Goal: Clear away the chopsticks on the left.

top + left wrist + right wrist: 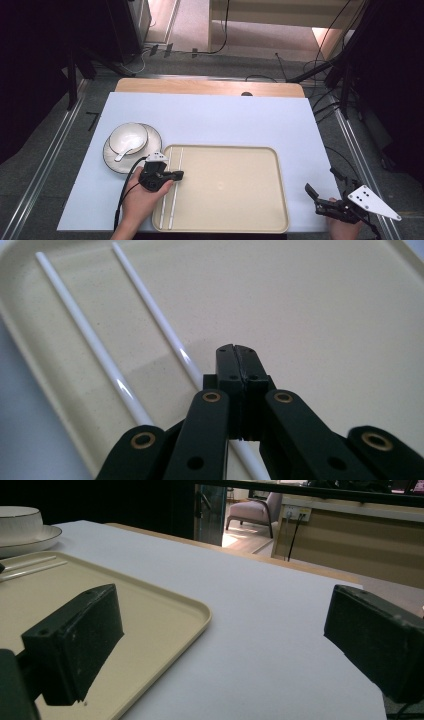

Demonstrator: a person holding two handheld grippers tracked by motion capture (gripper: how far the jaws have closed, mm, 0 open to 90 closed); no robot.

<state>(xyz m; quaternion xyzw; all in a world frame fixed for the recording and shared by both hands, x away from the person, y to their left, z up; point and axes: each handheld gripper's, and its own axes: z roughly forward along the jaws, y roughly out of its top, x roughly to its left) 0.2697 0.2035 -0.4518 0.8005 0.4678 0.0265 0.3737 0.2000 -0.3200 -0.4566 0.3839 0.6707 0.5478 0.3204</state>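
On the white tabletop a beige tray lies near the 6 o'clock edge, and two white chopsticks rest side by side in its 9 o'clock end, running from 12 to 6 o'clock, close together but apart. The left hand-held gripper hovers over them with its jaws pressed fully together on nothing; in the left gripper view the closed tips sit just above the tray floor, right beside the nearer chopstick, whose lower length passes under the jaws, while the other chopstick lies farther toward the tray's rim. Whether the tips touch the nearer stick cannot be told.

At 10 o'clock from the tray, just off its corner, a white bowl with a white spoon in it stands on a dark-rimmed plate, close behind the left hand-held gripper.

The right hand-held gripper is held at 3 o'clock of the tray, off the tabletop's corner, jaws spread wide with nothing between them; its own view shows the two pads well apart, over the tray's near corner and bare tabletop
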